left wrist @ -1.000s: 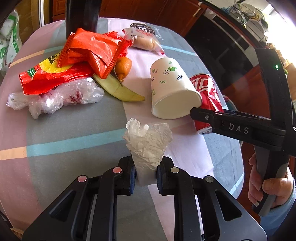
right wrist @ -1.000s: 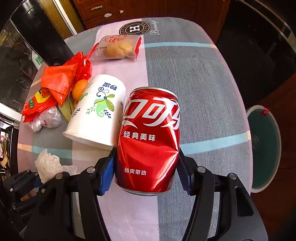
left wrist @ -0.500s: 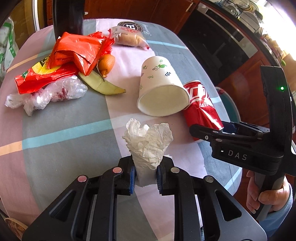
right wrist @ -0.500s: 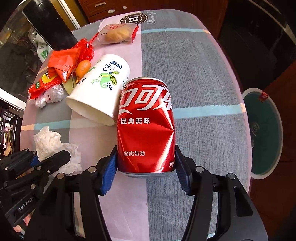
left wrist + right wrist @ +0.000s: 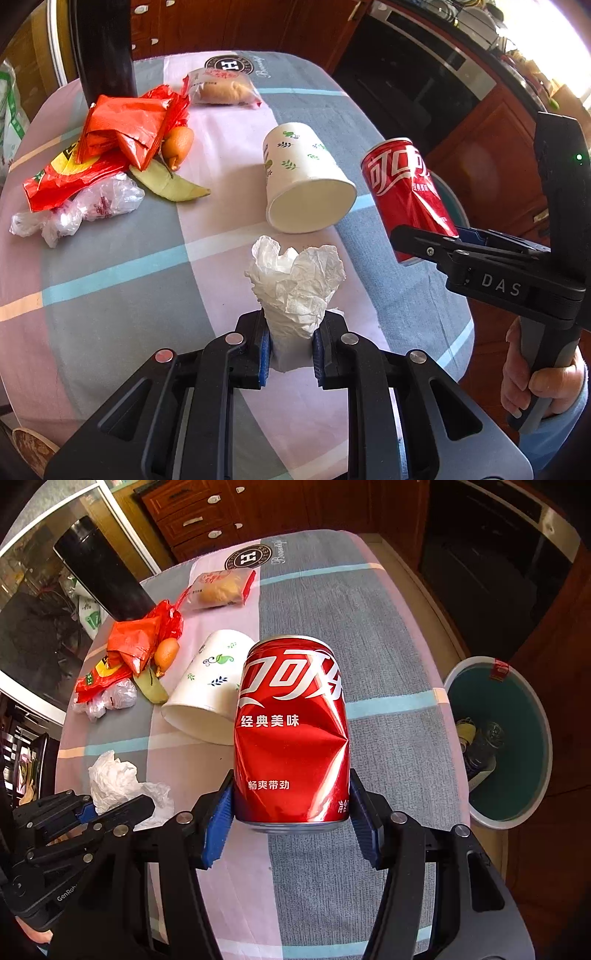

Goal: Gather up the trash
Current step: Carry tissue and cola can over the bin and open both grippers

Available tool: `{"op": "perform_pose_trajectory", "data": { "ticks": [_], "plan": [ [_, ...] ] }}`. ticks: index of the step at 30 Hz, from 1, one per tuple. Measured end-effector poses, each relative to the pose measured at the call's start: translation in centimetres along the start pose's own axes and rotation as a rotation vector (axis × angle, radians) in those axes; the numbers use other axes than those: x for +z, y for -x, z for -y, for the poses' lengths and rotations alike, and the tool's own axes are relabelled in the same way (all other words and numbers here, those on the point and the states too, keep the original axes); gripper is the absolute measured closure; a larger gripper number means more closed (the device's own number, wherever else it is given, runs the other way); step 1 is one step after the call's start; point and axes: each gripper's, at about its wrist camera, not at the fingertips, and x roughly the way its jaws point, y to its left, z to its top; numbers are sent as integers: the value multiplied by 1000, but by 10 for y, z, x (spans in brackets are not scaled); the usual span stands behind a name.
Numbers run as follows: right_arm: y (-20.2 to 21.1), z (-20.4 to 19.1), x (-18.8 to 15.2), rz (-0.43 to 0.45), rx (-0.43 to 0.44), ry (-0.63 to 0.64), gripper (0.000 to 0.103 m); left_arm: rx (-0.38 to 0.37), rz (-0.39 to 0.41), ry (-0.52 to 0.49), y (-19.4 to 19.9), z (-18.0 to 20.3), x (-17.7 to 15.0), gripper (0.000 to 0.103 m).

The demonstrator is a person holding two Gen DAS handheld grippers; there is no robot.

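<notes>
Between right jaws, dented red can [image 5: 291, 734], left jaws pinching tissue [image 5: 295, 284]

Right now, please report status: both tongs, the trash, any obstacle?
Left tongs shut on tissue. Right tongs shut on dented can, lifted. Bin right of table; path looks open.

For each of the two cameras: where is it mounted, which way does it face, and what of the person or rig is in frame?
Left wrist: on the left gripper, looking forward across the table; its jaws pinch a tissue; the right gripper and right hand show at right.
Right wrist: on the right gripper, looking down over the table toward the bin; its jaws clamp the can; the left gripper shows lower left.
Shared: table, can, tissue, cup.
</notes>
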Motion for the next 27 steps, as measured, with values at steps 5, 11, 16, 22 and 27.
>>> {"op": "perform_pose_trajectory", "data": {
  "ticks": [5, 11, 16, 22, 27],
  "plan": [
    [6, 19, -1, 17, 3, -41, 48, 4, 18, -47, 8, 21, 3, 85],
    [12, 40, -8, 28, 13, -74, 48, 15, 12, -94, 10, 48, 7, 85],
    [18, 63, -10, 52, 21, -109, 48, 23, 6, -154, 7, 76, 14, 85],
    [27, 113, -14, 83, -2, -194, 48, 21, 6, -249, -2, 122, 28, 85],
    [28, 153, -20, 98, -40, -248, 48, 12, -17, -309, -24, 158, 42, 85]
  ]
}}
